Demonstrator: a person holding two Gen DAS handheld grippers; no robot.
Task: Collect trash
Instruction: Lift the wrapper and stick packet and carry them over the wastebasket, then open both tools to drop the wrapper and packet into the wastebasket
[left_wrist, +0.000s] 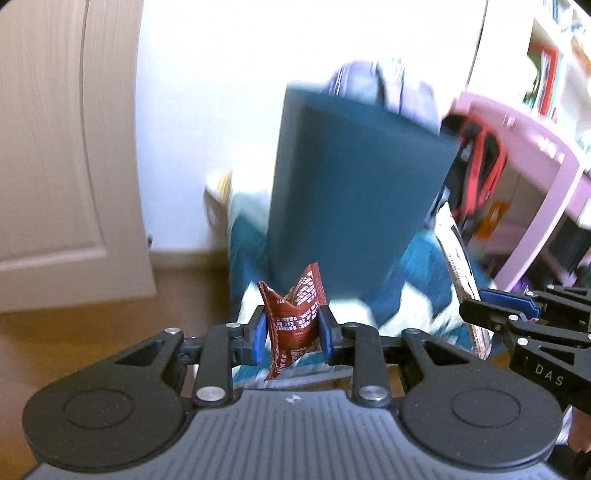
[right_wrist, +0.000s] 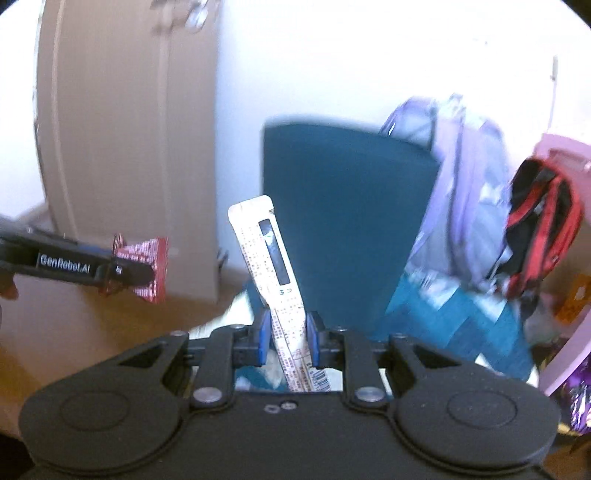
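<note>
A wooden floor (left_wrist: 92, 332) runs to a pale door (left_wrist: 55, 147). Nearest, the left gripper (left_wrist: 291, 332) pinches a crumpled red wrapper (left_wrist: 293, 325); the right gripper (right_wrist: 284, 332) clamps a long white wrapper (right_wrist: 273, 266). Both sit just before the upright teal bin (left_wrist: 351, 184), backpacks behind it.

The left gripper (left_wrist: 291, 336) clamps a crumpled red wrapper (left_wrist: 293, 325) between its blue pads (left_wrist: 260, 338). Ahead of the fingers stands a blurred teal bin (left_wrist: 354, 192). The right gripper (left_wrist: 517, 314) enters from the right.
</note>
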